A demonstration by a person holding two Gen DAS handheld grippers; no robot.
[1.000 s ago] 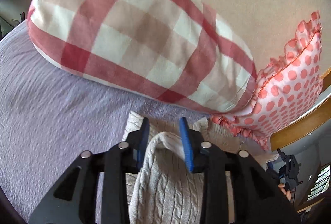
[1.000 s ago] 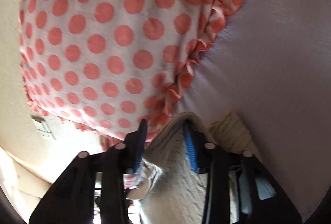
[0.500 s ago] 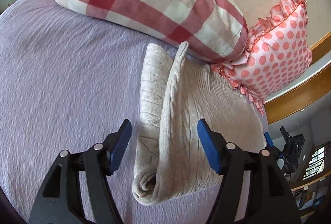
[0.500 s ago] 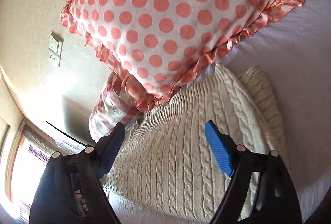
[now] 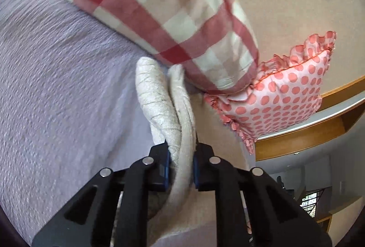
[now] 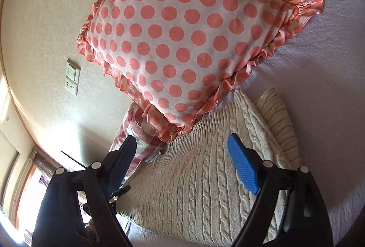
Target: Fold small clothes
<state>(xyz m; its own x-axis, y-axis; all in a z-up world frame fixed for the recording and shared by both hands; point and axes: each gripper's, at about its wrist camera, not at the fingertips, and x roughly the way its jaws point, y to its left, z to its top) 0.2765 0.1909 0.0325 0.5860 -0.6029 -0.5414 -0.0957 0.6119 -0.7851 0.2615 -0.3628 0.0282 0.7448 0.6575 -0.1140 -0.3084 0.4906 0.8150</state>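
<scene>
A cream cable-knit sweater [image 6: 205,181] lies folded on the lilac bedspread [image 5: 57,92], its far edge touching the pillows. In the left wrist view its folded edge [image 5: 164,110] runs from the checked pillow down into my left gripper [image 5: 181,167], which is shut on it. My right gripper [image 6: 182,162] is open and empty, hovering just over the sweater's flat top, its blue pads [image 6: 243,169] spread wide apart.
A red-and-white checked pillow [image 5: 159,7] and a pink polka-dot frilled pillow [image 6: 182,35] lean on the beige wall behind the sweater. A wooden shelf edge [image 5: 319,124] lies at the right. A wall switch plate [image 6: 72,76] sits at the left.
One second ago both grippers were shut on the sweater. Half a second ago both were open. Now the left gripper has shut on the sweater's folded edge; the right has stayed open.
</scene>
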